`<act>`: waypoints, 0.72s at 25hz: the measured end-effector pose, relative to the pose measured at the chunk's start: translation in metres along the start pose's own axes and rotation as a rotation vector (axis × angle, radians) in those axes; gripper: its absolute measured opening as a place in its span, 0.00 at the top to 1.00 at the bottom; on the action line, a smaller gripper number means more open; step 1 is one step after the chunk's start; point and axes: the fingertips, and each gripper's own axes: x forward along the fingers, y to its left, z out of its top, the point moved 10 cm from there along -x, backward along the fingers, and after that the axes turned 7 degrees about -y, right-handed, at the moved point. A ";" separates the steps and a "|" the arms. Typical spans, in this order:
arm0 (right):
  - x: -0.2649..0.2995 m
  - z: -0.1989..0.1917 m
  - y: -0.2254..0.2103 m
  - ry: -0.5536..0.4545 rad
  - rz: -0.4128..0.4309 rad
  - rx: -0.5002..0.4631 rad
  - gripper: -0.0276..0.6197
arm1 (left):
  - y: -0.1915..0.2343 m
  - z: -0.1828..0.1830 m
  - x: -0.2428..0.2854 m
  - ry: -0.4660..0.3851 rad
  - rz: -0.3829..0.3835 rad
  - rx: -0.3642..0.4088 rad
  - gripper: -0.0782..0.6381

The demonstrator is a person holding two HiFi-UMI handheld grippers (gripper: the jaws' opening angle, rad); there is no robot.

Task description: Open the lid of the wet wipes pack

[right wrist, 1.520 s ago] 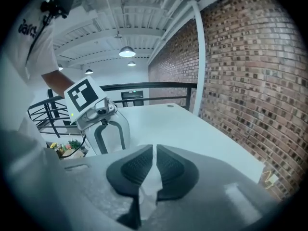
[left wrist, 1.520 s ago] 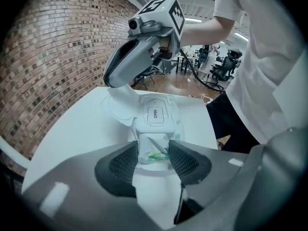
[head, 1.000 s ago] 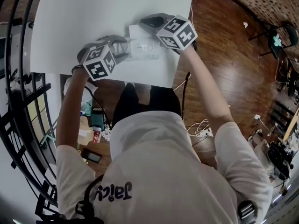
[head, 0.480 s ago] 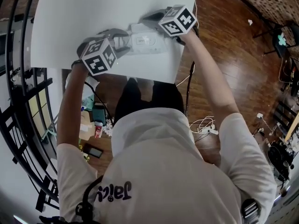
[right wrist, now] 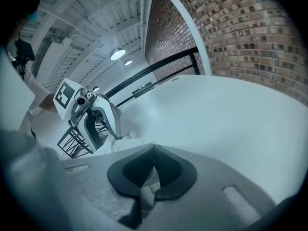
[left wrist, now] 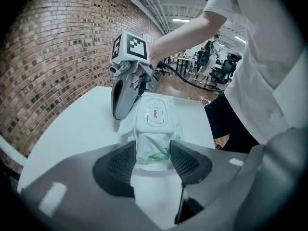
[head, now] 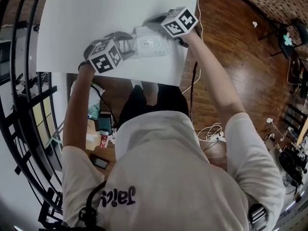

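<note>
in the head view the wet wipes pack (head: 151,44) lies at 12 o'clock, close to the near edge of the tabletop (head: 96,13), with the left tool (head: 126,46) at its 9 o'clock end and the right tool (head: 153,24) at its 1 o'clock corner. in the left gripper view my left tool's pads are clamped on the pack's crimped near end, and the lid (left wrist: 155,114) lies flat and closed toward 12 o'clock. in the right gripper view the right tool's jaws are pressed together, with a thin white sliver between them that i cannot identify.
</note>
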 end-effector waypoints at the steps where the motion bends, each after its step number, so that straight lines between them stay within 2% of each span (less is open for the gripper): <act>1: -0.005 0.001 0.002 -0.021 -0.020 0.005 0.97 | -0.001 0.000 0.000 -0.007 -0.004 -0.011 0.55; 6: -0.044 0.024 0.025 -0.169 -0.101 -0.011 0.97 | -0.012 -0.001 -0.004 -0.065 0.028 -0.064 0.52; 10: -0.075 0.033 0.058 -0.268 -0.191 -0.029 0.97 | -0.027 -0.004 -0.023 -0.144 0.060 -0.113 0.57; 14: -0.094 0.023 0.105 -0.364 -0.295 -0.037 0.97 | -0.048 -0.005 -0.050 -0.256 0.119 -0.158 0.59; 18: -0.107 0.003 0.147 -0.414 -0.405 -0.033 0.97 | -0.064 0.002 -0.073 -0.381 0.207 -0.244 0.63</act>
